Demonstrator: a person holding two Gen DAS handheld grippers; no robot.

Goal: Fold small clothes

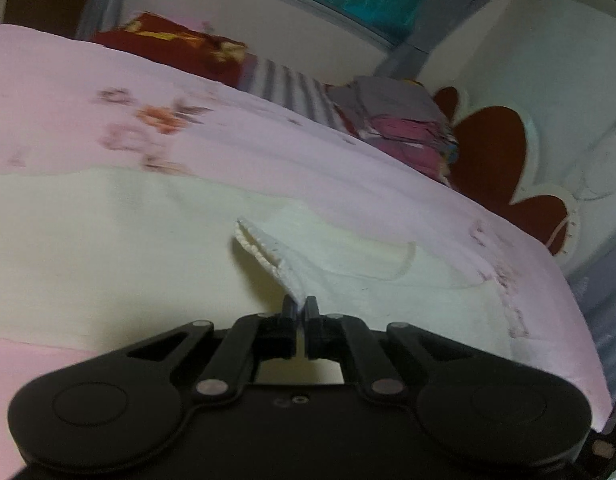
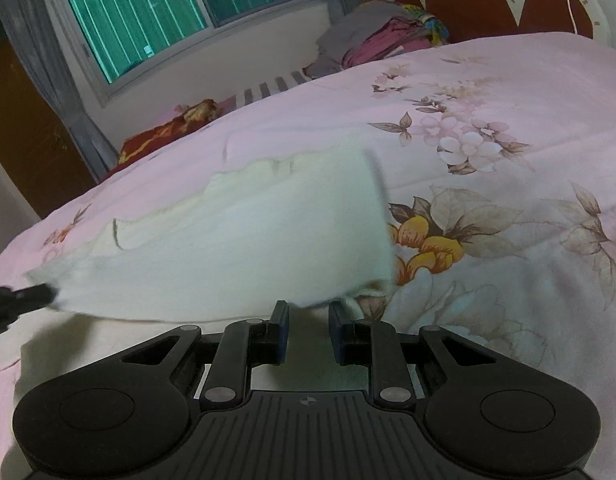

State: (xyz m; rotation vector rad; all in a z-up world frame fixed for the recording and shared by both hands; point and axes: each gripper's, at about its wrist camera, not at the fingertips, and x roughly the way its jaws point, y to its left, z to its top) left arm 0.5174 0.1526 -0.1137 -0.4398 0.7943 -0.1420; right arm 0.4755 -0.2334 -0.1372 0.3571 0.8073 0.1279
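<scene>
A small cream-white garment (image 1: 108, 248) lies on the pink floral bedspread (image 1: 268, 140). My left gripper (image 1: 301, 306) is shut on a corner of the garment and lifts its ribbed edge (image 1: 260, 248) off the bed. In the right wrist view the garment (image 2: 248, 236) is raised and stretched, blurred by motion. My right gripper (image 2: 308, 310) has its jaws apart around the garment's near edge, and cloth lies between them. The left gripper's fingers (image 2: 32, 294) hold the garment's left corner.
A pile of folded clothes (image 2: 383, 36) sits at the far side of the bed near the red and white headboard (image 2: 487, 4). A red patterned cloth (image 2: 168, 132) lies at the bed's far edge below the window (image 2: 180, 8). Grey curtains hang beside the window.
</scene>
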